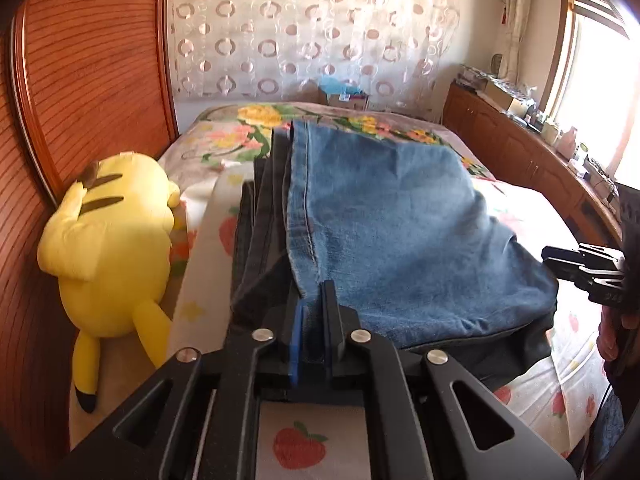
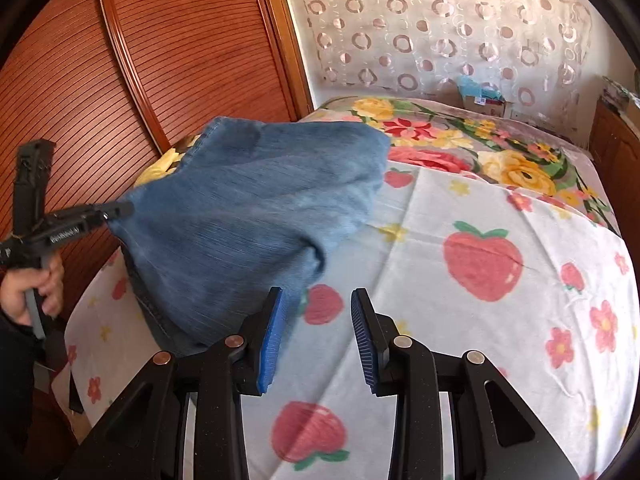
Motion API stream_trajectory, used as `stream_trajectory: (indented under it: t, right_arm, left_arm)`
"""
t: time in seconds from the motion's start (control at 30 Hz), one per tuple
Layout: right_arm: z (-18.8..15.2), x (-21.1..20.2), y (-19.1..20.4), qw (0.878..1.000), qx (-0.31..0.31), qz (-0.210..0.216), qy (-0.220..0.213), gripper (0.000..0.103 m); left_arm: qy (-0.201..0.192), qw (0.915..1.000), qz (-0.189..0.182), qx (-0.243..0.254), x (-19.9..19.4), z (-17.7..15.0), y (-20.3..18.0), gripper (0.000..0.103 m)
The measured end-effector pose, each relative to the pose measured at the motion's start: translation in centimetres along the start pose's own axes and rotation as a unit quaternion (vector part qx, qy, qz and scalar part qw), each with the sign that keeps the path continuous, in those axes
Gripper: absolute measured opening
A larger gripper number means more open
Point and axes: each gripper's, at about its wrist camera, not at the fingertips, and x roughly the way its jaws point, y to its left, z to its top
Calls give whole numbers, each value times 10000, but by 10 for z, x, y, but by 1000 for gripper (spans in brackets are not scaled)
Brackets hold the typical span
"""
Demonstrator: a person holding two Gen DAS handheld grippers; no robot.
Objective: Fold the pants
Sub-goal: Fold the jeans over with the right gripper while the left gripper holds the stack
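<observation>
The blue denim pants (image 1: 400,224) lie partly folded on the bed, over darker pants (image 1: 260,216) at their left. My left gripper (image 1: 314,296) is shut on the near hem of the blue pants and lifts that edge. In the right wrist view the pants (image 2: 248,216) hang raised from the left gripper (image 2: 116,210) at the left. My right gripper (image 2: 318,312) is open and empty, just right of the pants' lower edge, above the strawberry sheet (image 2: 480,260). It also shows at the right of the left wrist view (image 1: 560,264).
A yellow plush toy (image 1: 108,248) lies at the bed's left edge against the wooden headboard (image 1: 88,80). A floral blanket (image 2: 460,136) covers the far end of the bed. A wooden cabinet (image 1: 520,152) with clutter runs along the right under the window.
</observation>
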Motion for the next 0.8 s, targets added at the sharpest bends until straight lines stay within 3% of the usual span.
stream_trajectory:
  t: [0.17,0.2,0.27,0.33,0.57,0.8]
  right_arm:
    - [-5,7,1,10000,35,-35,70,37]
    - [-5,8,1,10000,48,-44,71,37]
    - [-5,8,0,9999,59,-88,72,37]
    - [-4,4,-1,9999,100,-130,4,37]
    - [-3,9,4,9997,260,-35,-10,42]
    - [-4,22,2,9991,413,13,111,42]
  left_arm:
    - [44,10000,-61,-62,5,-5,-1,16]
    - [39,10000,-59,-47,4,-4,-1,21]
    - [-6,10000,-71,-4,1,-4,-3,45]
    - [-98,9999,-2,47,-4,-3,-4,53]
    - [-320,9993,-3,169,-17,3,-25,54]
    - [-162,9990,-178,379,0,-3,-55,54]
